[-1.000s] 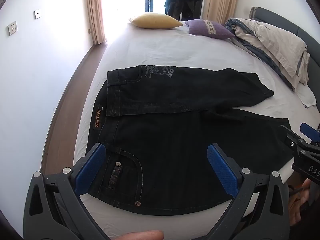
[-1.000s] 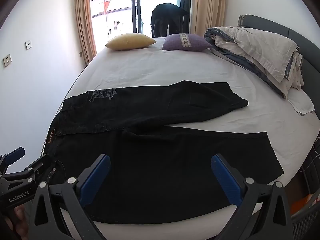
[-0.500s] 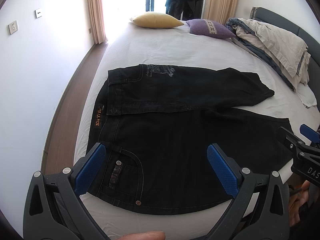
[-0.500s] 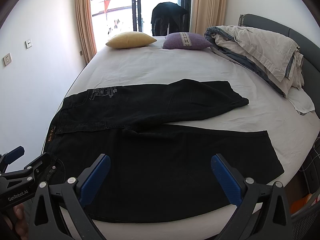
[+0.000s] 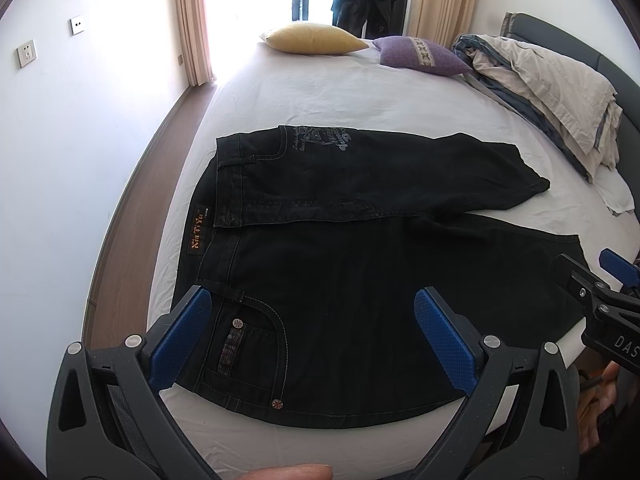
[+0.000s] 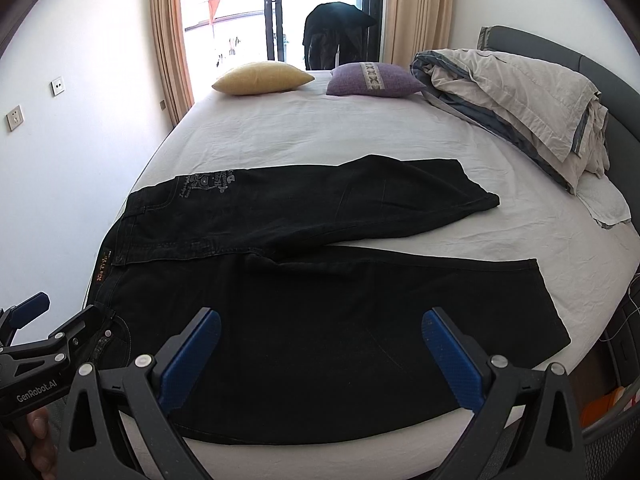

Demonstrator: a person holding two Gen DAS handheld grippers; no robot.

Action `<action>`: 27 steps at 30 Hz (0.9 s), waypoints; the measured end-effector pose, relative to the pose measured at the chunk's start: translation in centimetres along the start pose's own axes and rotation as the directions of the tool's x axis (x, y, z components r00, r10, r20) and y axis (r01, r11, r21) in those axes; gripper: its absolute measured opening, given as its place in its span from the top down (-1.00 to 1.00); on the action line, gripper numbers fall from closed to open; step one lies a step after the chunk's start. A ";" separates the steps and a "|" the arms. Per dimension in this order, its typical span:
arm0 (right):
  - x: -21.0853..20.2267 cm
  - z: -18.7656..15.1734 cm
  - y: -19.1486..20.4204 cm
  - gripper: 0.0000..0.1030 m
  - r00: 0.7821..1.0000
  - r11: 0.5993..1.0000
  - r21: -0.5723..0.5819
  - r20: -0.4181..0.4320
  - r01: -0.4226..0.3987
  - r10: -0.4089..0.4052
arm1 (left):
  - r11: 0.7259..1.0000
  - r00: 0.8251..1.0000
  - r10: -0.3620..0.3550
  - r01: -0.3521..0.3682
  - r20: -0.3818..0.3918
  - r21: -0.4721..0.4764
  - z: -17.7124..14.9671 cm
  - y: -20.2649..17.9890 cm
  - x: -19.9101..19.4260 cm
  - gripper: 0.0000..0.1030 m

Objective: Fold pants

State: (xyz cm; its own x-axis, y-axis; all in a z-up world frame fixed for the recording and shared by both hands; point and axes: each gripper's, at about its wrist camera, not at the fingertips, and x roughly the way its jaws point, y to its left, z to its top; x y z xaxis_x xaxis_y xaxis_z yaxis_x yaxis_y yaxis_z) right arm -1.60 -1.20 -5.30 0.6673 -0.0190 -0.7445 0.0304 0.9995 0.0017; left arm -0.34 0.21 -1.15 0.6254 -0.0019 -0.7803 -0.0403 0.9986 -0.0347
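Black denim pants point(image 5: 360, 280) lie flat on the bed's wrinkled white sheet point(image 5: 360, 100), legs splayed; left gripper point(image 5: 312, 336) and right gripper point(image 6: 320, 352) hover, ribbed blue fingers point(image 6: 192, 356) wide.

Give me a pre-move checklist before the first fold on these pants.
1. Left gripper open: ok.
2. Right gripper open: ok.
3. Pants lie flat on the bed: ok.
4. Legs aligned: not ok, they splay apart at the hems.
5. Nothing resting on the pants: ok.
6. Pillows and bedding lie apart from the pants: ok.
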 end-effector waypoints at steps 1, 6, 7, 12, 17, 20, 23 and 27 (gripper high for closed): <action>0.0 0.0 0.0 -1.00 1.000 1.000 0.000 -0.001 0.000 0.000 | 1.000 1.000 0.000 0.000 0.000 0.000 0.0 0.0 0.0 -1.00; 0.1 -0.2 0.1 -1.00 1.000 1.000 -0.001 -0.001 -0.001 0.001 | 1.000 1.000 0.000 0.000 0.000 0.000 0.0 0.0 0.0 -1.00; 0.1 -0.2 0.1 -1.00 1.000 1.000 0.000 -0.002 -0.001 0.001 | 1.000 1.000 0.000 0.000 -0.001 0.000 0.0 0.0 0.0 -1.00; 0.1 -0.2 0.1 -1.00 1.000 1.000 -0.001 -0.002 -0.002 0.002 | 1.000 1.000 -0.001 0.001 -0.003 0.000 0.0 0.0 0.0 -1.00; 0.1 -0.2 0.1 -1.00 1.000 1.000 -0.001 -0.002 -0.002 0.002 | 1.000 1.000 -0.001 0.001 -0.003 -0.001 -0.1 0.1 0.1 -1.00; 0.1 -0.2 0.1 -1.00 1.000 1.000 0.000 -0.004 -0.002 0.002 | 1.000 1.000 -0.001 0.001 -0.003 -0.001 -0.2 0.1 0.1 -1.00; 0.2 -0.2 0.2 -1.00 1.000 1.000 -0.001 -0.005 -0.002 0.002 | 1.000 1.000 -0.001 0.001 -0.004 -0.001 -0.2 0.1 0.2 -1.00; 0.2 -0.3 0.2 -1.00 1.000 1.000 -0.001 -0.005 -0.002 0.002 | 1.000 1.000 0.000 0.000 -0.005 -0.001 -0.3 0.1 0.2 -1.00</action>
State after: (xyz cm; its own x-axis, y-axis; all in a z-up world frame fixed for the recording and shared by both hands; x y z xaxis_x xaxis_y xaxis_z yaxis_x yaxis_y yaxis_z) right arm -1.69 -0.95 -5.70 0.6633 -0.0167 -0.7481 0.0281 0.9996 0.0026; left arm -0.46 0.31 -1.52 0.6214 -0.0024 -0.7835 -0.0408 0.9985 -0.0355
